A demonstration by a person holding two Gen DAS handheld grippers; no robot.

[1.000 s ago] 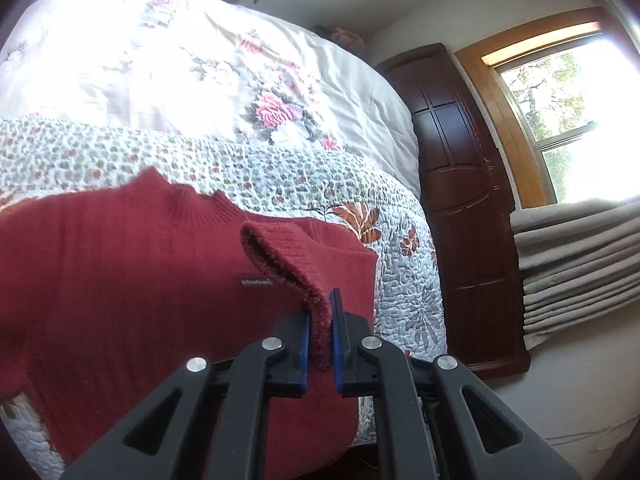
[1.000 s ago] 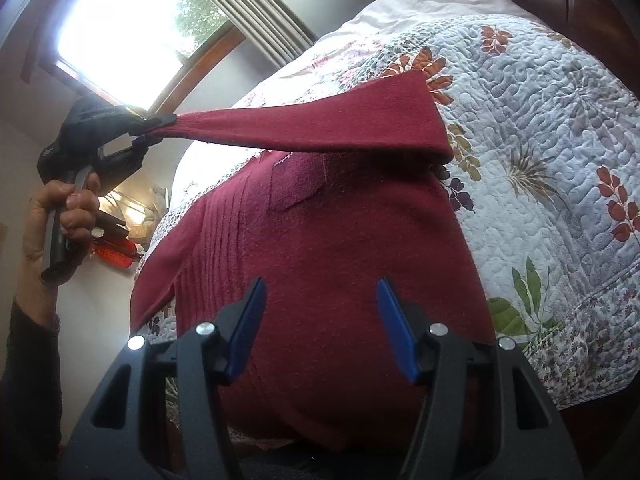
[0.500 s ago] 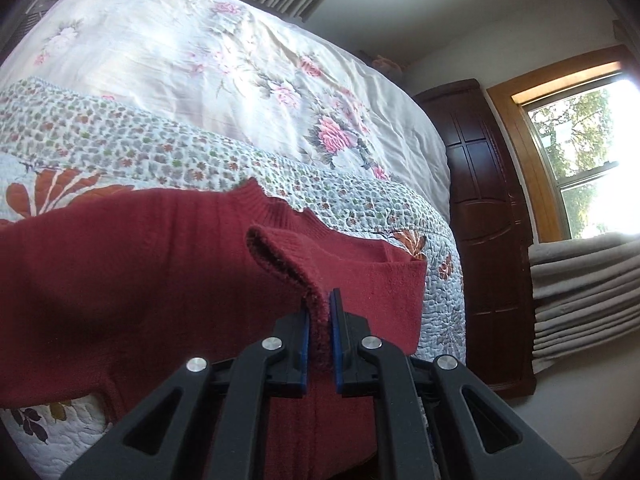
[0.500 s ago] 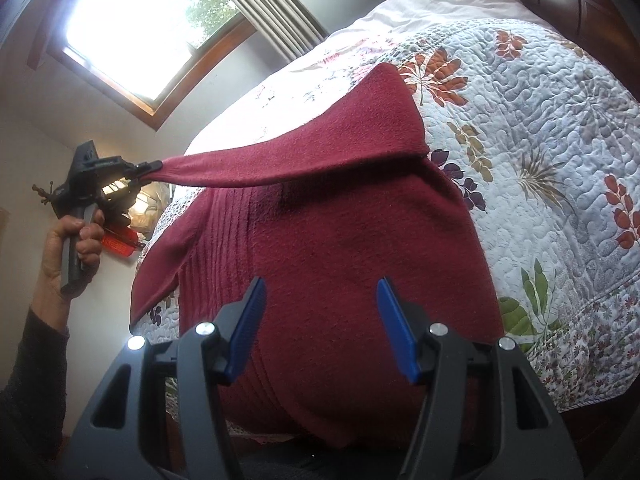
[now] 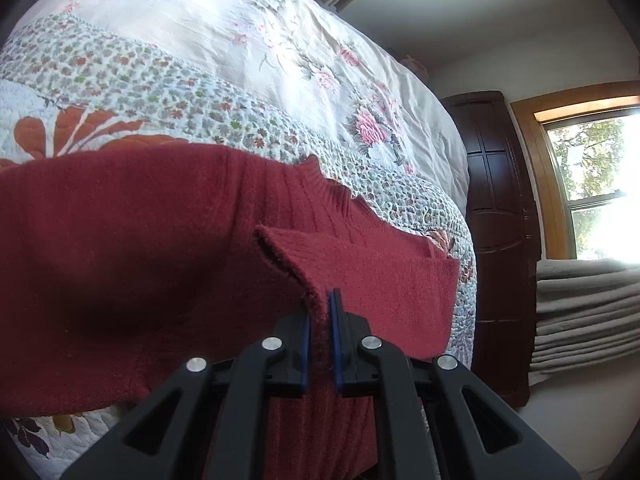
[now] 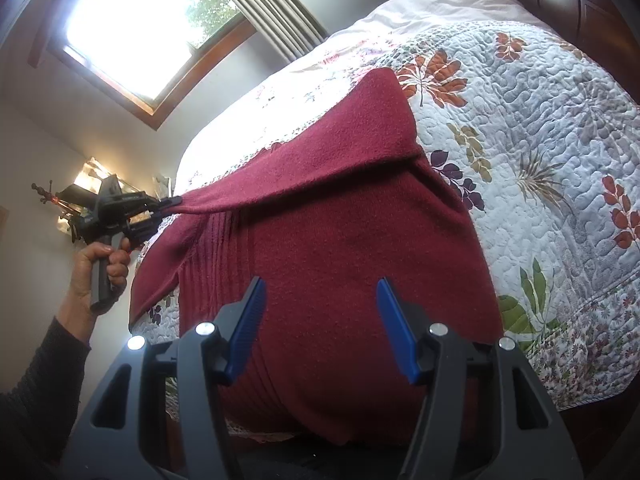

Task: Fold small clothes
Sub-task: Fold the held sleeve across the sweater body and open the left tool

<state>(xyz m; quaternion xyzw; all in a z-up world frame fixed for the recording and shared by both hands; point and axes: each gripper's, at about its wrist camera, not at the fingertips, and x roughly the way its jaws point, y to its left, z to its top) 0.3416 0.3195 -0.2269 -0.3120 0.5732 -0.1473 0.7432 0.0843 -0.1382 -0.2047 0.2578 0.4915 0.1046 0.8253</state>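
Sweater (image 6: 340, 240), dark red knit, lies spread on the quilted bedspread (image 6: 540, 128) of the bed, body flat, ribbed collar (image 5: 320, 188) toward the floral duvet (image 5: 224, 20). Fold status: early. One sleeve (image 6: 320, 168) is lifted off the quilt and drawn across the body, folding at the shoulder; it is stretched taut in the air, not yet laid down. The other sleeve (image 6: 160, 272) lies out to the side, unfolded; hem end not brought up either. Judgement: first sleeve fold about half made; remaining are laying this sleeve flat, the second sleeve, and the body folds. Left gripper (image 5: 319, 320): fingers closed to a narrow gap on the sleeve cuff (image 5: 288, 256), knit pinched between the blue pads (image 5: 337, 328); in the right wrist view this gripper (image 6: 174, 202) is off the bed's edge, held by the person's hand (image 6: 100, 268), sleeve running from it back to the shoulder. Right gripper (image 6: 320, 304): fingers spread wide, holding nothing, poised over the lower body of the sweater near the hem; whether the tips touch the knit cannot be told. Window (image 5: 596, 184) and dark wooden footboard (image 5: 496, 208) beyond the bed.
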